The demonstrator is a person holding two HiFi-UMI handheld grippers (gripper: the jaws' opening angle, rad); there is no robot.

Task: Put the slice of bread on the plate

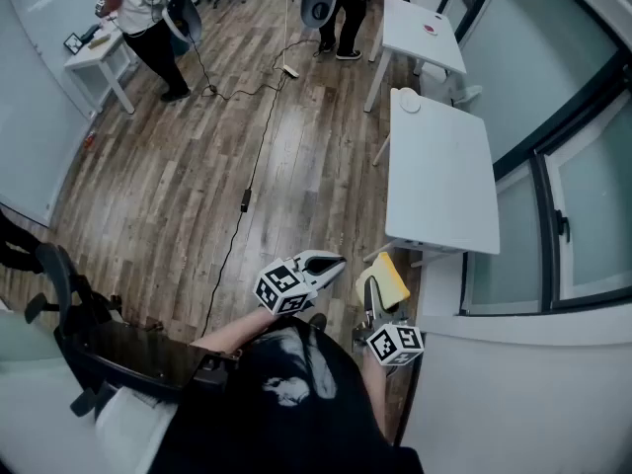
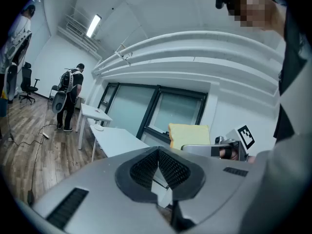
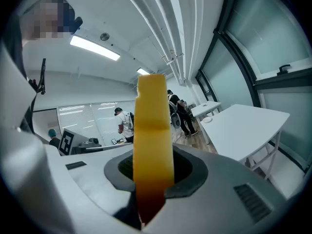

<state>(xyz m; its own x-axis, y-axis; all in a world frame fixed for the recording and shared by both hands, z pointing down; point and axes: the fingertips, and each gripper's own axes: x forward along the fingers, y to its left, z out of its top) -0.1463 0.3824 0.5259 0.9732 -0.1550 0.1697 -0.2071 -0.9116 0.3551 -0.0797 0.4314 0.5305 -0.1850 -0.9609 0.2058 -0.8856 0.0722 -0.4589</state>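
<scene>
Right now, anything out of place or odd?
Nothing spilled or damaged. The bread slice stands on edge, clamped in the right claw, short of the table; the plate sits at its far end. Left claw shut, empty. A cable trails across the floor.

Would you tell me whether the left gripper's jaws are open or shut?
Shut. In the left gripper view the left gripper has its jaws pressed together, with nothing between them.

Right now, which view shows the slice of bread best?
The left gripper view: the slice of bread shows its broad face. The right gripper view has it edge-on in the right claw; the head view shows it small.
</scene>
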